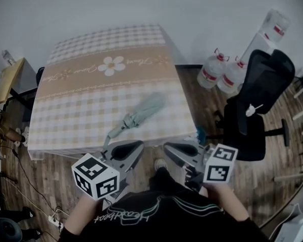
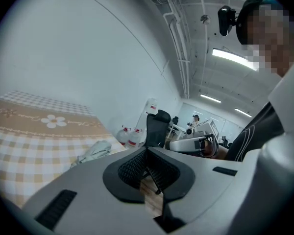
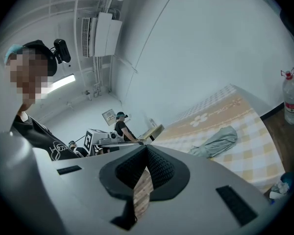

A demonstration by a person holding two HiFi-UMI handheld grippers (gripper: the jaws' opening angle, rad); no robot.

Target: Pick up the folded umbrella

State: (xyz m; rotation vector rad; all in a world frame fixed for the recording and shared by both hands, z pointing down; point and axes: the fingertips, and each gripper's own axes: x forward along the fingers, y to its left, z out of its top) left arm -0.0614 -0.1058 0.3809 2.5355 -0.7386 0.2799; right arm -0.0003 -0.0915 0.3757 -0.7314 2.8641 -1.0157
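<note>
The folded umbrella (image 1: 141,112), pale grey-green with a short handle toward me, lies slantwise on the checked tablecloth (image 1: 81,105) near the table's front edge. It also shows in the left gripper view, where the umbrella (image 2: 95,151) is ahead and left, and in the right gripper view, where the umbrella (image 3: 216,141) is ahead and right. My left gripper (image 1: 136,145) hovers just short of the table edge, below the handle, shut and empty (image 2: 147,151). My right gripper (image 1: 167,147) hangs beside it, also off the table, its jaws meeting with nothing between them (image 3: 147,148).
A black office chair (image 1: 257,105) stands right of the table, with large water bottles (image 1: 212,69) by the wall behind it. A small blue object (image 1: 200,133) sits at the table's front right corner. A cardboard box (image 1: 7,79) and cables lie to the left.
</note>
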